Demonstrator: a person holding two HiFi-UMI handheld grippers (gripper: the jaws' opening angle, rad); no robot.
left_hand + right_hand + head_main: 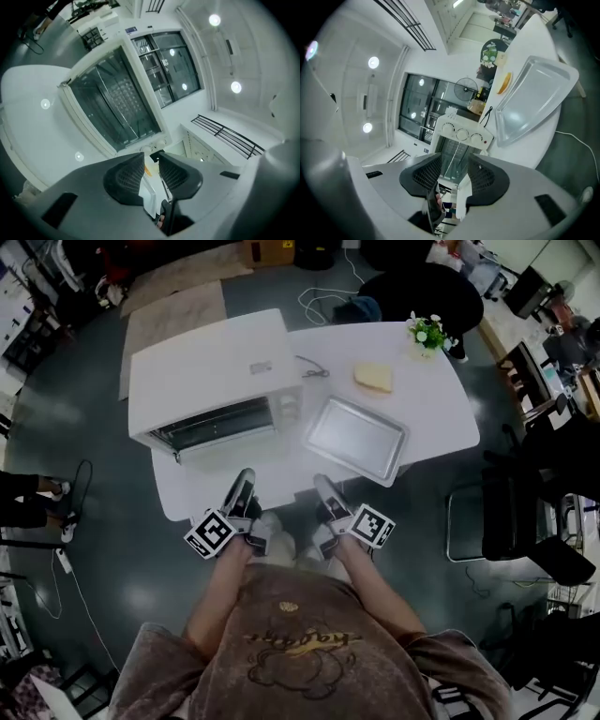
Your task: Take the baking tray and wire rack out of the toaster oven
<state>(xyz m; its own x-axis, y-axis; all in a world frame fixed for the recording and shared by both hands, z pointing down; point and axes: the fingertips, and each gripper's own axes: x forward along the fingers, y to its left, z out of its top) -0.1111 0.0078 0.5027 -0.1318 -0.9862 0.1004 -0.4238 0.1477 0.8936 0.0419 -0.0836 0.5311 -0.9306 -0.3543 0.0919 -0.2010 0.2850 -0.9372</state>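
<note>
A white toaster oven [211, 371] stands on the left half of the white table [431, 399], its dark glass front facing me. A wire rack [119, 101] shows through the glass in the left gripper view. The silver baking tray [356, 439] lies empty on the table to the right of the oven, also seen in the right gripper view [534, 101]. Both grippers hang in front of the table's near edge, close to my body and clear of everything. My left gripper [244, 479] has a narrow gap with nothing in it. My right gripper [323, 482] stands wider open, also empty.
A yellow slice of bread [373, 378] and a small potted plant [427, 332] sit at the table's far right. A cable [314, 369] lies behind the oven. Dark chairs [525, 512] stand to the right on the grey floor.
</note>
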